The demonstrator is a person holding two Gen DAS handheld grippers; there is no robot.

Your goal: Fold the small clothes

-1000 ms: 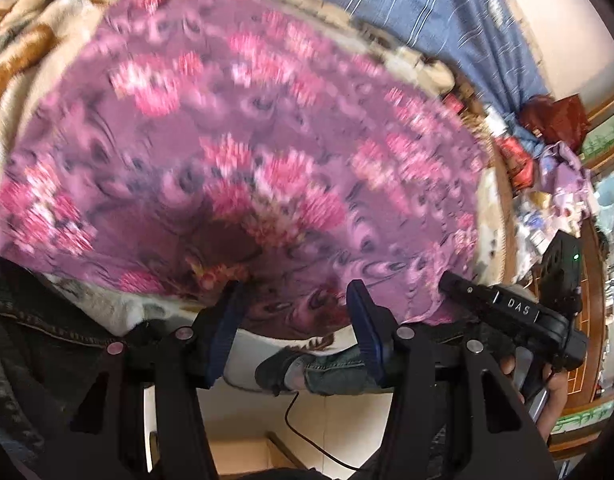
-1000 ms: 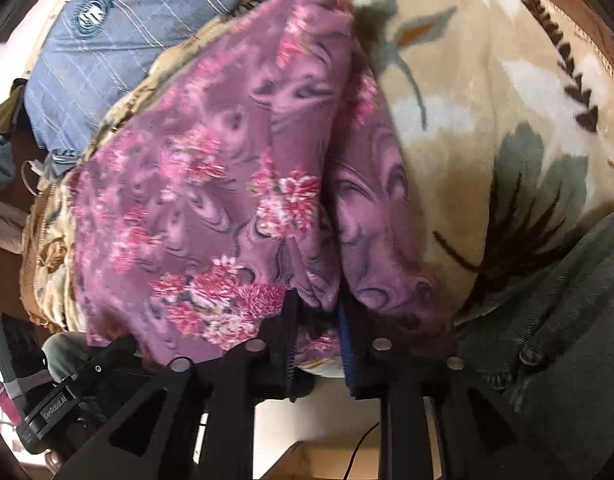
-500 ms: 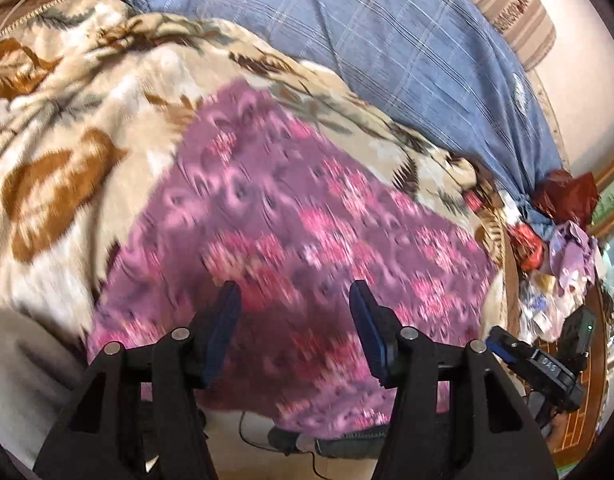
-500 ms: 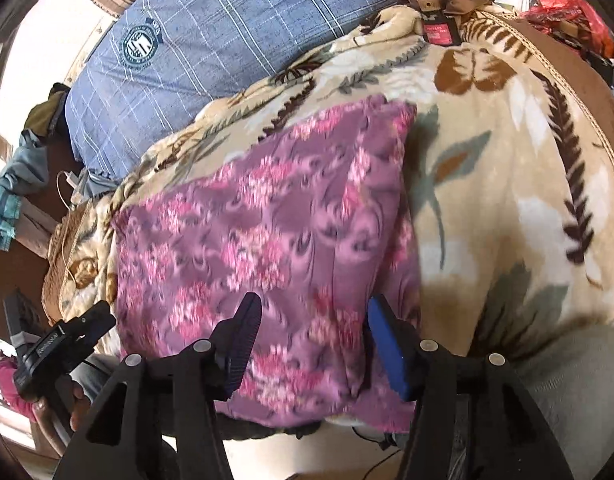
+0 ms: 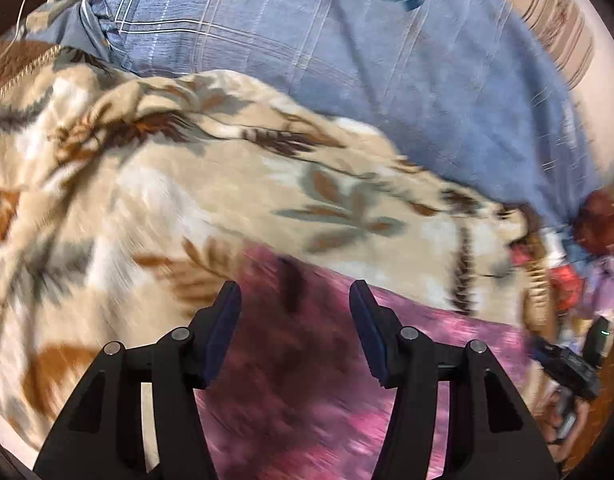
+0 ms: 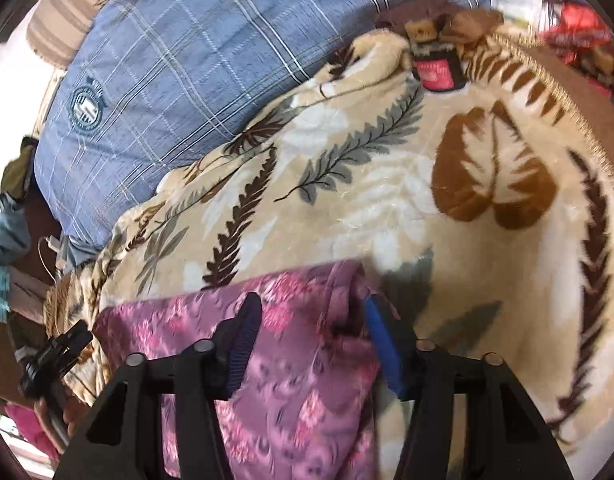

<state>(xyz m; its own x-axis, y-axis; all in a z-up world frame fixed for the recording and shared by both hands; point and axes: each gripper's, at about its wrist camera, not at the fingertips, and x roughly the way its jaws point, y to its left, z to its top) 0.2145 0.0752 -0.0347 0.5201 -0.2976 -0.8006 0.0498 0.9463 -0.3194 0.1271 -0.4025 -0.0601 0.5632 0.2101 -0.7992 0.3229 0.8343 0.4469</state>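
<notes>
A purple garment with pink flowers lies on a beige leaf-print blanket. In the right wrist view it is folded, with its far edge just beyond my fingers. My right gripper is open over that far edge, holding nothing. In the left wrist view the same garment is blurred under my left gripper, which is open and empty above its far edge. The other gripper shows at the side of each view.
A blue plaid pillow lies beyond the blanket. Red and pink clutter sits at the bed's right side in the left wrist view. A red tag sits at the blanket's far edge.
My right gripper opened and let go of the garment. Both grippers moved forward over it, so the garment now lies low in both views and more blanket and pillow show.
</notes>
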